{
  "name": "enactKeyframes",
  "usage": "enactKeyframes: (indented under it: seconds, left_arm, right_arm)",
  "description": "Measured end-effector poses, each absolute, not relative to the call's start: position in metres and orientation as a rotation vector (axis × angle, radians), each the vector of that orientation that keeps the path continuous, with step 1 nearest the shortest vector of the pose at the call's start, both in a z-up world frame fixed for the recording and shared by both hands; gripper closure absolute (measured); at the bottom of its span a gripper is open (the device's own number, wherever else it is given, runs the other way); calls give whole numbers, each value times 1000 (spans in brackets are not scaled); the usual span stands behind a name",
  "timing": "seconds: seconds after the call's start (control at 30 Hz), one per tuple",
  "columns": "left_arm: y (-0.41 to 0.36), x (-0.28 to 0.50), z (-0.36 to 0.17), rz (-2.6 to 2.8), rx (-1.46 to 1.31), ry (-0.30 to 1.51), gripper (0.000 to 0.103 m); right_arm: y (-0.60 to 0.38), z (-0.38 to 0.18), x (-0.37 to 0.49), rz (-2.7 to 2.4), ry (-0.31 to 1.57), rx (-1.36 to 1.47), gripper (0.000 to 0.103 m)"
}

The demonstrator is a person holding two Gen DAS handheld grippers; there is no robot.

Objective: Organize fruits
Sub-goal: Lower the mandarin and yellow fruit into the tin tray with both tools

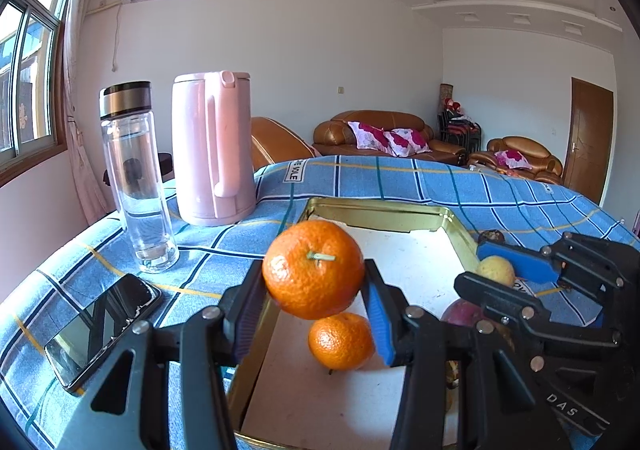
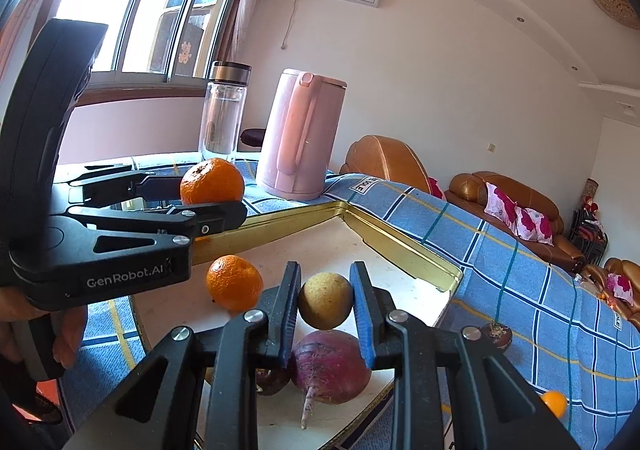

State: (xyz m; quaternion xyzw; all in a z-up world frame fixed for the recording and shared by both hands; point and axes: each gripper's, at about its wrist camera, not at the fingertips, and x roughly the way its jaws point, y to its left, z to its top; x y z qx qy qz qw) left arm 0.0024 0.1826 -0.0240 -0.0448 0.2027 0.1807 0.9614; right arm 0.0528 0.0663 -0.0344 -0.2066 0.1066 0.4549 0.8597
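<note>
A tray (image 1: 384,214) lies on the table (image 1: 400,178), and behind its far left corner stands a kettle (image 1: 214,150), with a water bottle (image 1: 136,178) to the kettle's left and a phone (image 1: 104,326) lying nearer, by the table's left edge. In the tray a mandarin (image 1: 340,340) rests near the left wall and a beetroot (image 2: 330,366) lies toward the near right part, while a second beetroot (image 2: 497,334) sits on the table just past the tray's right wall. Above the tray's left wall the left gripper (image 1: 314,290) holds another mandarin (image 1: 314,268), and above the beetroot in the tray the right gripper (image 2: 326,300) holds a small round fruit (image 2: 325,300).
</note>
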Motion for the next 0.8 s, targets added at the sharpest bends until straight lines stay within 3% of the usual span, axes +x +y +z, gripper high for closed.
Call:
enactKeyframes:
  seconds: [0.8]
  left_arm:
    - [185, 12, -44, 352, -61, 534, 54]
  right_arm:
    - [97, -50, 57, 1030, 344, -565, 76]
